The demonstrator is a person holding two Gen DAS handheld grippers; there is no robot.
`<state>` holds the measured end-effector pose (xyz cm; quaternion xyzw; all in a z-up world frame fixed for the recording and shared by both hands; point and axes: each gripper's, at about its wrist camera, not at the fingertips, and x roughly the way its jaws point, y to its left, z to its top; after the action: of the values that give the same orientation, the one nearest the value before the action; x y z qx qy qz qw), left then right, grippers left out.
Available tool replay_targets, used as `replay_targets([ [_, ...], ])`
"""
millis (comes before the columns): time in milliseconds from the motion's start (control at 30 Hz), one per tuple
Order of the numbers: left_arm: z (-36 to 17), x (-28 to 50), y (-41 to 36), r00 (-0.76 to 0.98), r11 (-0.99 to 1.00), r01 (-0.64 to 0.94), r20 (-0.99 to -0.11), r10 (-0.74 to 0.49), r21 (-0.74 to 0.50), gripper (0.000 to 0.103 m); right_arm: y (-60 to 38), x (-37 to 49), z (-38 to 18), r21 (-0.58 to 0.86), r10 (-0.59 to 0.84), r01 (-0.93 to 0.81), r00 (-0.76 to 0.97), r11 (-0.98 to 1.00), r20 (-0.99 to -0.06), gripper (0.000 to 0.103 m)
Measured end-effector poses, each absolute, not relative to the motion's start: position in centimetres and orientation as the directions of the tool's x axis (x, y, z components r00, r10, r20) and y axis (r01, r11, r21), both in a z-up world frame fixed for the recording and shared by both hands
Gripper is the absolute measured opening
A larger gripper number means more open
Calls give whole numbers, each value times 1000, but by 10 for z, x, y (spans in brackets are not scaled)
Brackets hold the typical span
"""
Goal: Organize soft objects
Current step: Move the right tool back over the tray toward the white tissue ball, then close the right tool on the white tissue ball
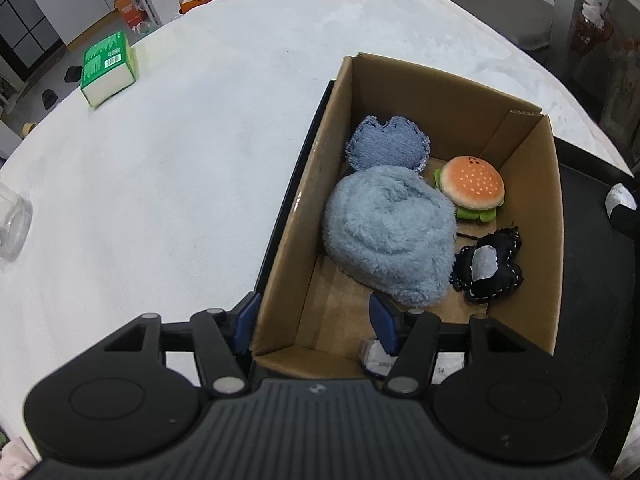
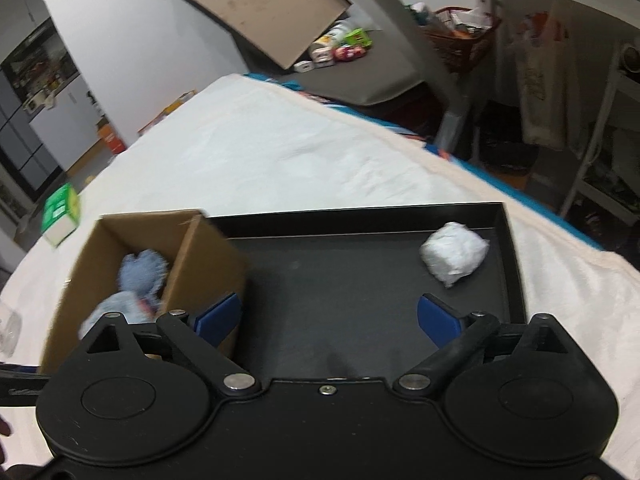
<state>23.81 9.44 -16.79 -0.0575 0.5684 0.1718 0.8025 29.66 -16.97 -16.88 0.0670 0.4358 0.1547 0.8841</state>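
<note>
A: What do the two tools look like?
B: The left gripper (image 1: 314, 320) is matte black plastic with a ribbed centre, two round discs, silver pivot pins and blue fingers (image 1: 382, 326).
A: The right one?
B: The right gripper (image 2: 328, 320) matches, smooth-bodied, with one small centre screw.

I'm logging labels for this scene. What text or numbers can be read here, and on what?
"14": on a white label on the cardboard box floor, behind the left gripper.
"20...": on a crumpled white label beside it; the rest is hidden.
Green box: barcode and white print, too small to read.
Packages in the background: too blurred to read.
</note>
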Motion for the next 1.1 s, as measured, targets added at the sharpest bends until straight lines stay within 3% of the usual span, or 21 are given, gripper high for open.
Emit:
replay_targets([
  [200, -173, 246, 86, 272, 935, -322, -932, 241, 148, 65, -184, 307, -187, 203, 268, -175, 612, 963, -744, 96],
  [533, -178, 254, 84, 248, 936, -305, -934, 258, 178, 67, -201, 325, -206, 150, 208, -144, 665, 978, -717, 95],
  [800, -178, 257, 80, 247, 937, -286, -930, 273, 199, 67, -197, 335, -217, 47, 144, -157, 694, 986, -705, 83],
  [1100, -178, 258, 82, 245, 940, -282, -933, 265, 193, 67, -198, 346, -222, -5, 120, -175, 694, 985, -710, 77],
])
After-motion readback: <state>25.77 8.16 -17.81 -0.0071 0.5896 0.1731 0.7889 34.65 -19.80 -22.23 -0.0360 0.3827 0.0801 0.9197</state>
